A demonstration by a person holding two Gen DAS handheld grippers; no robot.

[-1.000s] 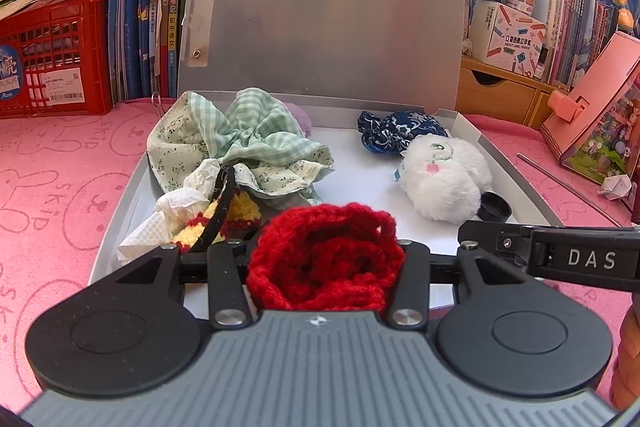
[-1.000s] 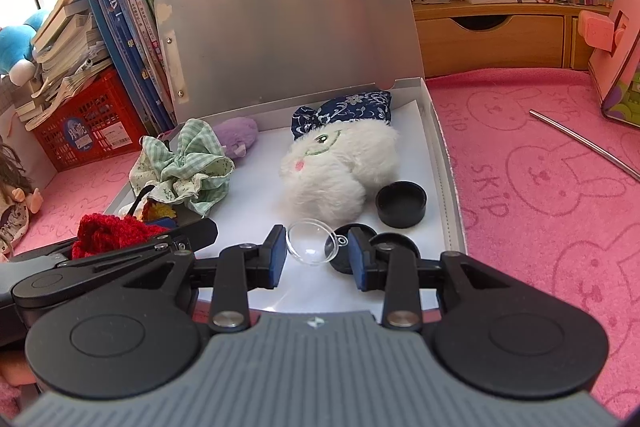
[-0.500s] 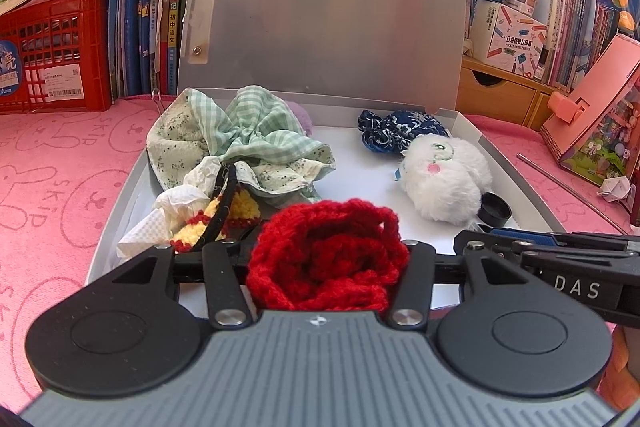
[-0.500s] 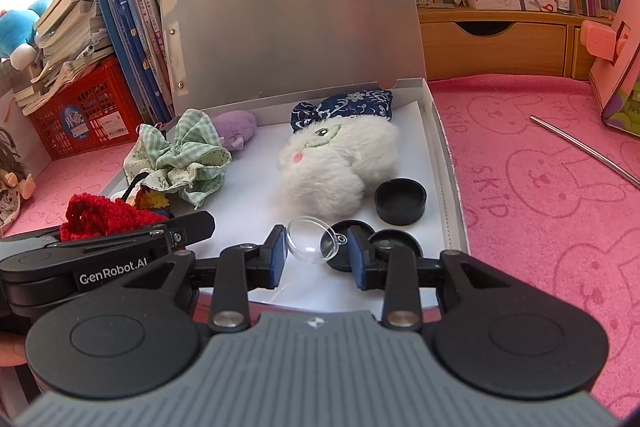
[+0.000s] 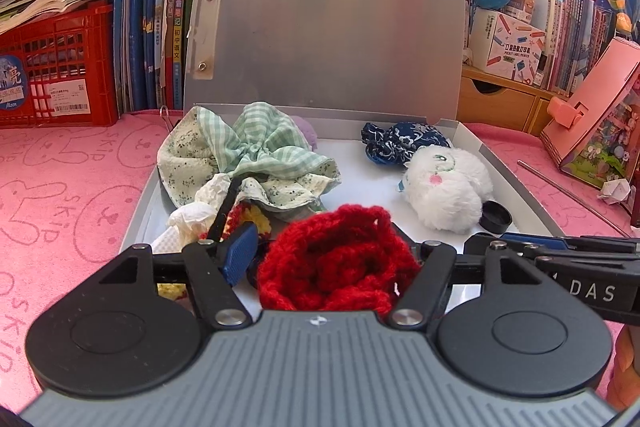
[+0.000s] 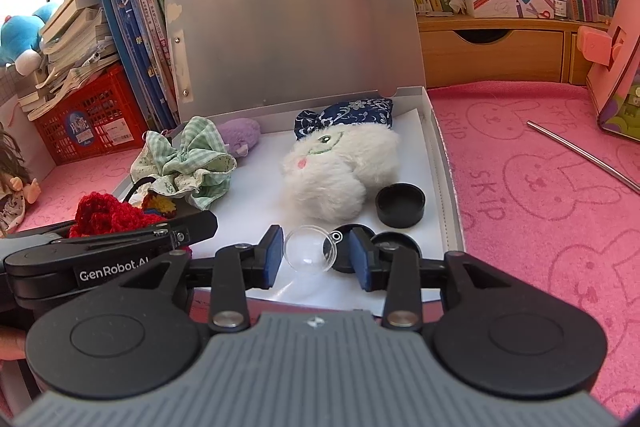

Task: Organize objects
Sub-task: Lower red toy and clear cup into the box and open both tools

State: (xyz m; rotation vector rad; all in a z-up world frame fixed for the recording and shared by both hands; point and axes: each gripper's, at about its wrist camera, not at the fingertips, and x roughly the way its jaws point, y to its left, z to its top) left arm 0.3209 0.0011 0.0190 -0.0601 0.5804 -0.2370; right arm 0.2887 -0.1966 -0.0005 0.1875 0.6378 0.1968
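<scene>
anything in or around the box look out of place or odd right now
One thing: a thin metal rod lies loose on the pink mat, to the right of the box, while the soft items, the black caps and the clear dome all sit inside. In the box, a crumpled white tissue is wedged under the green gingham cloth.

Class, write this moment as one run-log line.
left gripper: opening, red crochet piece between jaws | right gripper: opening, clear dome between jaws

Bare box floor [image 6: 256,183] lies between green cloth [image 6: 188,163] and white plush [image 6: 336,171].
</scene>
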